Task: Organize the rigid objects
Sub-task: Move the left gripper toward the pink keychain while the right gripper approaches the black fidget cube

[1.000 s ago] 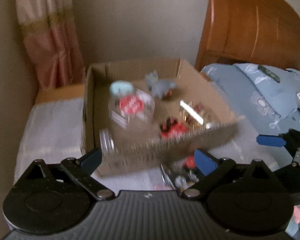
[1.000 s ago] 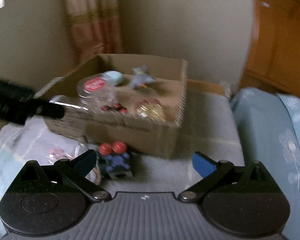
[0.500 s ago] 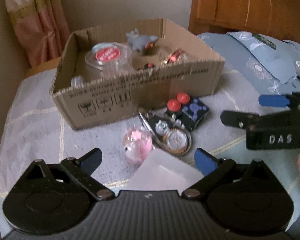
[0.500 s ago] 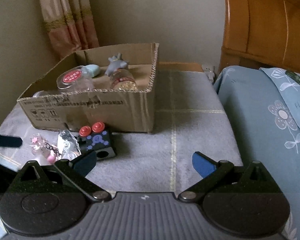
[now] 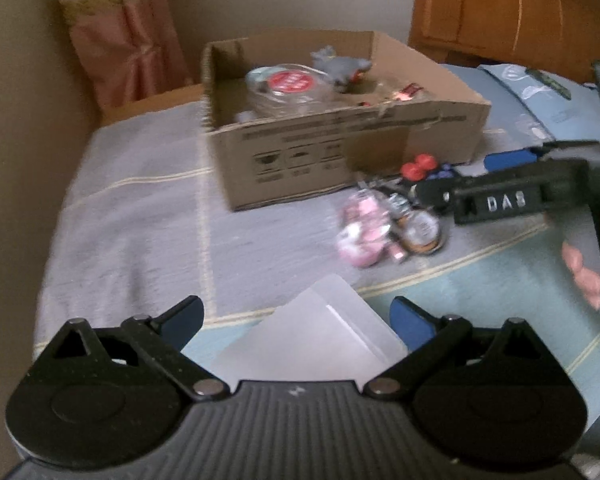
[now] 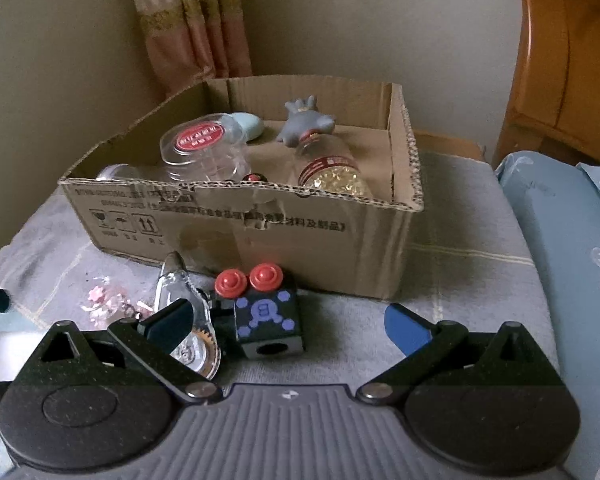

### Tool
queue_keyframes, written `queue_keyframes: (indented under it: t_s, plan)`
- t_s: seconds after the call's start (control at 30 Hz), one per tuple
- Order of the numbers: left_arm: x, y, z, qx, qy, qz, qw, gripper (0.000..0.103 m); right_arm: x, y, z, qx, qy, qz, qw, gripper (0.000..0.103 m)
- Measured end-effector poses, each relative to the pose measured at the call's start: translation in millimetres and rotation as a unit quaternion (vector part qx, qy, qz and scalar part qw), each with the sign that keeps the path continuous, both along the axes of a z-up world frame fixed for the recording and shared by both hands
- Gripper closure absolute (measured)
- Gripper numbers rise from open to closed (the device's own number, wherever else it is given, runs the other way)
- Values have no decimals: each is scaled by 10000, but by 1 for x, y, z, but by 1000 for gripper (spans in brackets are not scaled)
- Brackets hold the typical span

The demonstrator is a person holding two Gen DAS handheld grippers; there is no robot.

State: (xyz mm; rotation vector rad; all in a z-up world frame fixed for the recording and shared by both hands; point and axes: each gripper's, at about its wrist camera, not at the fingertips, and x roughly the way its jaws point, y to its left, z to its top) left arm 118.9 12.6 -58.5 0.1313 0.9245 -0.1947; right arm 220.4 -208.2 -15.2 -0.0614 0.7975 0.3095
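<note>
The right gripper [image 6: 288, 320] gapes wide over the black toy block [image 6: 269, 322]; the left gripper [image 5: 296, 314] gapes too, empty; both hover above a grey blanket [image 5: 140, 216]; beyond stand the cardboard box [image 6: 260, 224], curtain [image 6: 192, 20] and wooden headboard [image 6: 560, 60].

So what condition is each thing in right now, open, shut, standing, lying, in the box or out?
cardboard box: open-topped, partly filled.
clear jar: inside box, red lid on.
grey toy: inside box.
black cube: outside, in front of box.
pink charm: outside, on blanket.
left gripper: fingers open, empty.
right gripper: fingers open, empty.
</note>
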Motion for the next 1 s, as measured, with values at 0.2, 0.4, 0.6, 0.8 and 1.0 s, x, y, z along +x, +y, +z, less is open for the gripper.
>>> queue_keyframes:
  t_s: [0.2,0.4,0.6,0.8,1.0]
  plan:
    - [-11,10,2,166,-107,-22,9998,4,5,-5,-6,11,62,-208,9998,0]
    - [-12,10,2,148,-170,-14,9997,4,1,-24,-5,-64,8,-454,9989,0]
    - [-12,11,1,107,-156,19,9998,4,0,-22,-9,-559,-42,-409,9976,0]
    - [-11,14,0,9,-113,58,9999,4,0,-8,-19,-686,-63,-202,9974,0]
    - [-12,15,4,-59,-141,10,9999,4,2,-13,-13,-611,-96,-307,9976,0]
